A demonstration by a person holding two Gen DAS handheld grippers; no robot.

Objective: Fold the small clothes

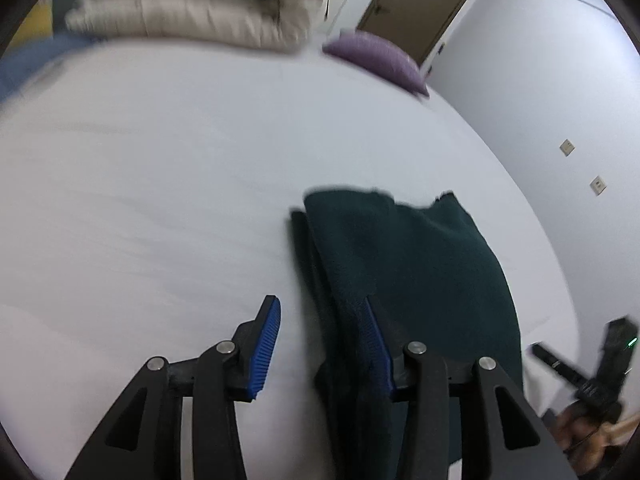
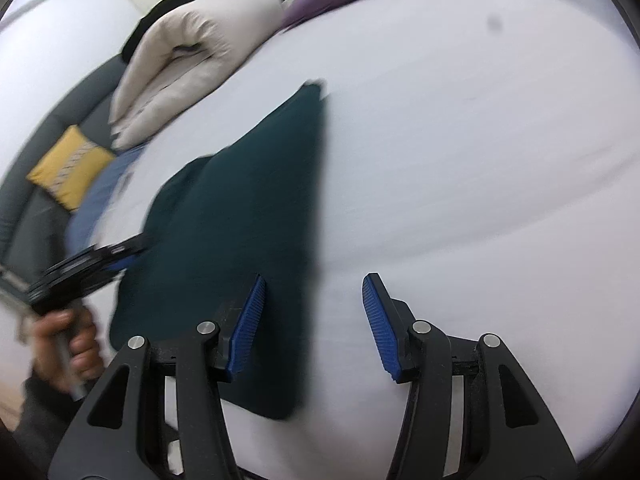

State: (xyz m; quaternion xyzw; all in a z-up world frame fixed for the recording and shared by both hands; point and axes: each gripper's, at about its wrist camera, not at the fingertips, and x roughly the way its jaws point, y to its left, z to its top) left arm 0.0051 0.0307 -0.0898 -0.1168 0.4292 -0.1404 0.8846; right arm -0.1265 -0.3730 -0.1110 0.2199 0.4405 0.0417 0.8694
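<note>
Now both claws are released: left claw over the cloth's edge, right claw beside it on the bed. We should pinch matching corners and fold evenly.

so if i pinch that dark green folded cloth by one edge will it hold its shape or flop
The dark green cloth probably flops: it lies soft and layered on the white sheet. Its stacked folds would likely slide apart. It looks light and unlikely to slip from ridged pads.

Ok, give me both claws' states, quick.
Left claw: open, holding nothing; the dark green garment lies under its right finger.
Right claw: open, empty, at the garment's edge above the white bedsheet.
</note>
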